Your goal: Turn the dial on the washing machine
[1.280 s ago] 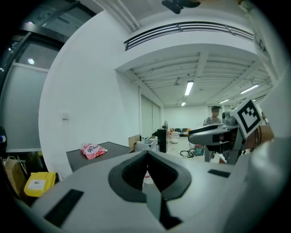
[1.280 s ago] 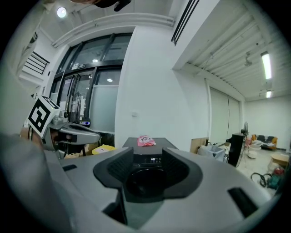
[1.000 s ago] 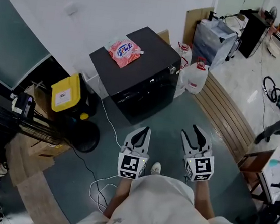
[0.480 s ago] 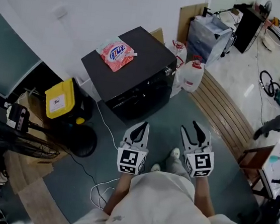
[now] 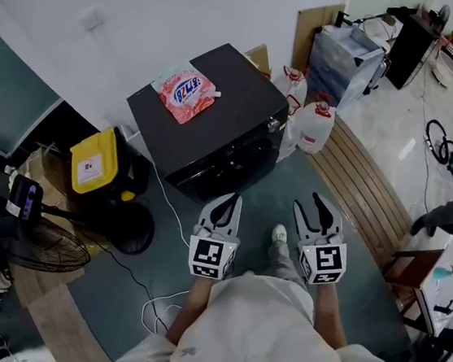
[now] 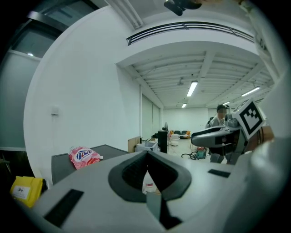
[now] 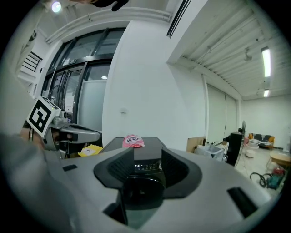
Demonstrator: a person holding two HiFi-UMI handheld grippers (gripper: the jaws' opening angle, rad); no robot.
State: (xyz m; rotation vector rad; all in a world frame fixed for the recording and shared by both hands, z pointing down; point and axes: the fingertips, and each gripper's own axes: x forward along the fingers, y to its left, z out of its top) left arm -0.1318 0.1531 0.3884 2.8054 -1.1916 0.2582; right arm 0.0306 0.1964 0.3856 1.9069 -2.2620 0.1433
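dark mat (image 5: 115, 285) beside pale glossy tile (image 5: 412, 133), with a white wall behind. the black washing machine (image 5: 209, 125) stands against that wall, its front facing the person. its control strip runs along the top front edge, with the dial (image 7: 158, 165) at the right end. the pink bag (image 5: 185, 89) on top has blue lettering, unreadable. left gripper (image 5: 232, 204) is closed and empty. right gripper (image 5: 309, 204) is slightly apart and empty.

Black washing machine (image 5: 227, 106), pink-and-white printed bag (image 5: 187, 91), yellow-lidded black bin (image 5: 93, 164), white red-capped jugs (image 5: 317, 126), grey-green floor (image 5: 128, 283)
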